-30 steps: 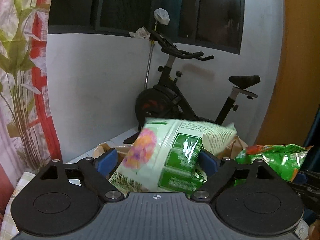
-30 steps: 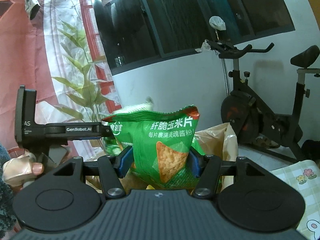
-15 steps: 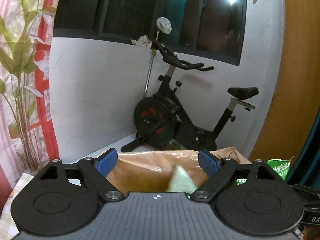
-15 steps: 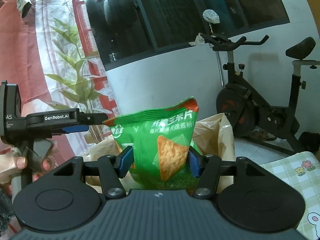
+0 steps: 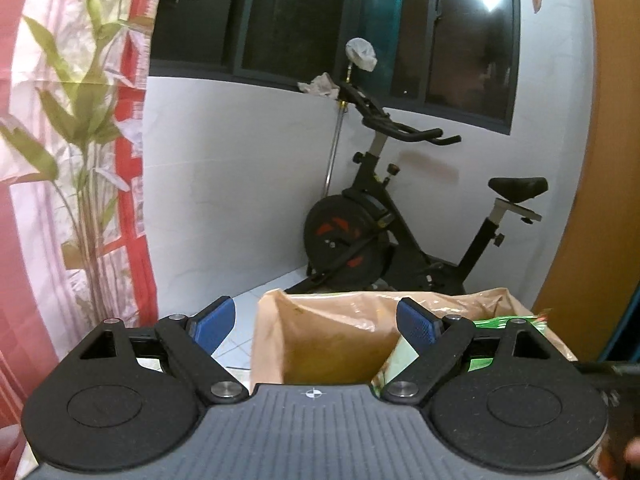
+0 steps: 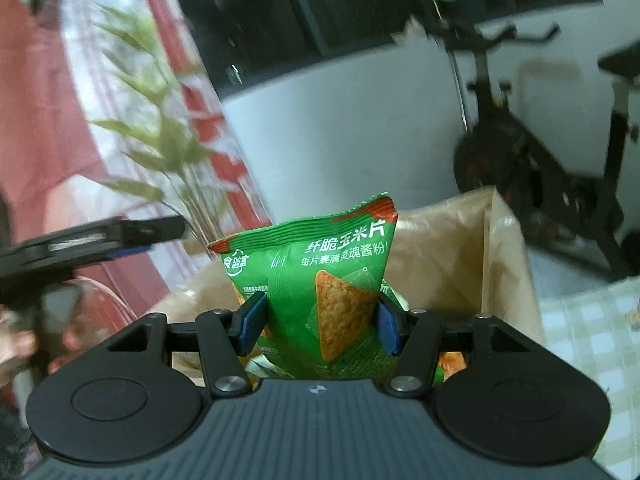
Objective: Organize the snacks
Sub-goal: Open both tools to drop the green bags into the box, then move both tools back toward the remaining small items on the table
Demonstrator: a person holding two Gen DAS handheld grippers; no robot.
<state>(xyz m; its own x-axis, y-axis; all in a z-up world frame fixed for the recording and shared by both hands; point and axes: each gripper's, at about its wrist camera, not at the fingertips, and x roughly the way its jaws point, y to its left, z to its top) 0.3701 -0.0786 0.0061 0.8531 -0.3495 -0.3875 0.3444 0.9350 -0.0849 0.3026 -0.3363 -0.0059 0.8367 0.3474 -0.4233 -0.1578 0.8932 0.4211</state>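
Right gripper pinches a green foil corn-chip packet above the open brown paper bag, packets already inside, while the left gripper hangs spread and empty; this packet remains to be dropped.

You see a table with a checked green cloth (small flower prints on it); the brown paper bag stands just beside.

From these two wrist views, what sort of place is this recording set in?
Most likely a room in a home, not a lab or shop: an exercise bike stands against the white wall under a dark window, a leaf-print curtain hangs nearby, and a checked tablecloth covers the table.
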